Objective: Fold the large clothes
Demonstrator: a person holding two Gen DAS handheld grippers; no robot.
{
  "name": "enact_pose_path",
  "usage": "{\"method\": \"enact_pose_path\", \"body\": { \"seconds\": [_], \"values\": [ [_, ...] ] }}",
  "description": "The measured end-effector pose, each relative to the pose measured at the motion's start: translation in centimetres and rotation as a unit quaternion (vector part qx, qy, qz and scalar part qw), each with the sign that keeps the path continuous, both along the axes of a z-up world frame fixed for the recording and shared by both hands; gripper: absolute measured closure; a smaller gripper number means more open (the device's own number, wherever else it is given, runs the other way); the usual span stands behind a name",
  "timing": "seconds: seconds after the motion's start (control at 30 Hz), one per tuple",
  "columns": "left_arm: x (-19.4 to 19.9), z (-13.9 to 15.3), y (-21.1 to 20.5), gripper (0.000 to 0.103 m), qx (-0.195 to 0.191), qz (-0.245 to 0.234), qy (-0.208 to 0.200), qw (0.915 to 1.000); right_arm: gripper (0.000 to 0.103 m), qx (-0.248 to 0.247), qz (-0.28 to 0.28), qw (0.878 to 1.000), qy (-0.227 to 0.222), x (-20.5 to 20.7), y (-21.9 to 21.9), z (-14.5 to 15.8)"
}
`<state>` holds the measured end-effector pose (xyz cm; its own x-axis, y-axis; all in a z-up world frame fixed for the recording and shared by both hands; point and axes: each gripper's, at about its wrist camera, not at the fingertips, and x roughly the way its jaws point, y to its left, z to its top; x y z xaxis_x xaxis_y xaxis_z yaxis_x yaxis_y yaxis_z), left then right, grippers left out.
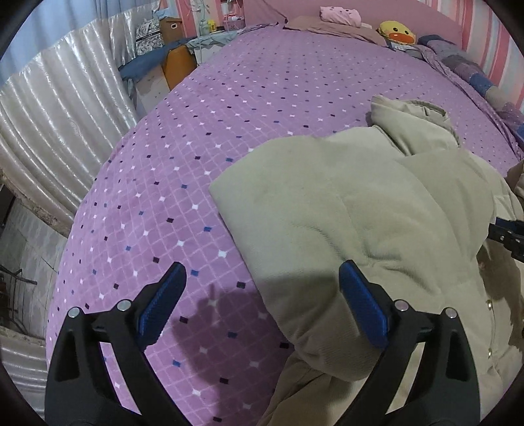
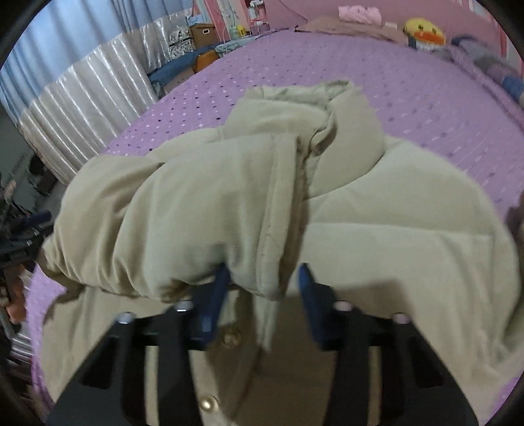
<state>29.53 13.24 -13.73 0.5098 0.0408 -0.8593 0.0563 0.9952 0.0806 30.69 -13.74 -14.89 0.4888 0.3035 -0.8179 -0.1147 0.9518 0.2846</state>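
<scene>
- The coat, beige and padded, lay on the near right part of the bed, which had a purple cover with small diamonds.
- Its collar pointed to the far end; one part was folded over the middle.
- The left gripper hovered with its blue pads spread wide and nothing between them; the right pad hung over the coat's near left edge, the left over bare cover.
- The right gripper had its fingers partly apart, with a fold of the coat hanging between them. Whether they pinched it I could not tell; the picture was blurred.
- Brass buttons showed on the coat just under that gripper.
- Far off, a duck toy sat by the headboard.
- A brown box stood left of the bed; its contents did not show.
</scene>
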Motion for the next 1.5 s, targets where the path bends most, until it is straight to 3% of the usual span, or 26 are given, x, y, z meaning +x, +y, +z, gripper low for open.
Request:
{"method": "enact_pose_path", "body": {
  "seconds": [0.1, 0.27, 0.33, 0.43, 0.5, 0.67, 0.77, 0.87, 0.93, 0.97, 1.0, 1.17, 1.27, 1.37, 1.5],
  "values": [
    [-0.4, 0.3, 0.3, 0.009, 0.003, 0.005, -0.002, 1.0000, 0.089, -0.023, 0.011, 1.000, -0.018, -0.6, 1.1, 0.3],
    [-0.9, 1.2, -0.8, 0.009, 0.013, -0.001, -0.010, 0.9999, 0.091, -0.151, 0.011, 0.987, -0.062, -2.3, 2.0, 2.6],
    [-1.0, 1.5, -1.5, 0.009, 0.012, -0.008, -0.010, 0.9998, 0.091, -0.206, -0.009, 0.975, -0.079, -3.4, 1.2, 4.1],
    [-1.3, 1.9, -3.2, 0.009, 0.014, -0.024, -0.014, 0.9995, 0.091, -0.235, -0.062, 0.967, -0.082, -4.8, -2.1, 6.1],
    [-1.5, 2.0, -4.7, 0.009, 0.014, -0.038, -0.015, 0.9991, 0.091, -0.266, -0.095, 0.956, -0.073, -5.9, -4.8, 6.7],
    [-1.8, 2.0, -7.6, 0.009, 0.016, -0.065, -0.014, 0.9977, 0.089, -0.262, -0.110, 0.959, -0.007, -7.8, -9.2, 3.4],
    [-2.0, 2.0, -8.5, 0.009, 0.015, -0.070, -0.010, 0.9974, 0.093, -0.306, -0.132, 0.942, 0.028, -9.5, -10.1, 1.4],
    [-2.1, 2.1, -8.7, 0.009, 0.010, -0.072, -0.008, 0.9973, 0.091, -0.242, -0.165, 0.956, 0.033, -11.8, -12.7, 2.6],
    [-2.0, 2.2, -9.1, 0.008, 0.006, -0.073, -0.010, 0.9973, 0.076, -0.227, -0.176, 0.958, 0.012, -12.1, -13.0, 4.4],
    [-1.6, 2.1, -9.6, 0.008, 0.007, -0.071, -0.010, 0.9974, 0.064, -0.221, -0.179, 0.959, -0.003, -11.8, -12.8, 5.4],
    [-1.2, 2.0, -10.0, 0.008, 0.007, -0.068, -0.008, 0.9977, 0.060, -0.214, -0.180, 0.960, -0.015, -11.3, -12.4, 6.2],
    [0.9, 2.2, -12.3, 0.008, -0.016, -0.059, -0.008, 0.9981, 0.058, -0.141, -0.169, 0.972, -0.077, -6.3, -9.7, 9.5],
    [2.1, 2.3, -13.4, 0.007, -0.023, -0.052, -0.014, 0.9983, 0.057, -0.121, -0.165, 0.974, -0.096, -3.7, -7.7, 9.7],
    [3.8, 2.4, -14.2, 0.006, -0.029, -0.043, -0.024, 0.9984, 0.036, -0.132, -0.156, 0.973, -0.105, 0.1, -6.3, 8.8],
    [5.5, 1.5, -14.6, 0.004, -0.025, -0.039, -0.034, 0.9984, 0.035, -0.138, -0.146, 0.975, -0.098, 2.2, -5.3, 6.6]
  ]
}}
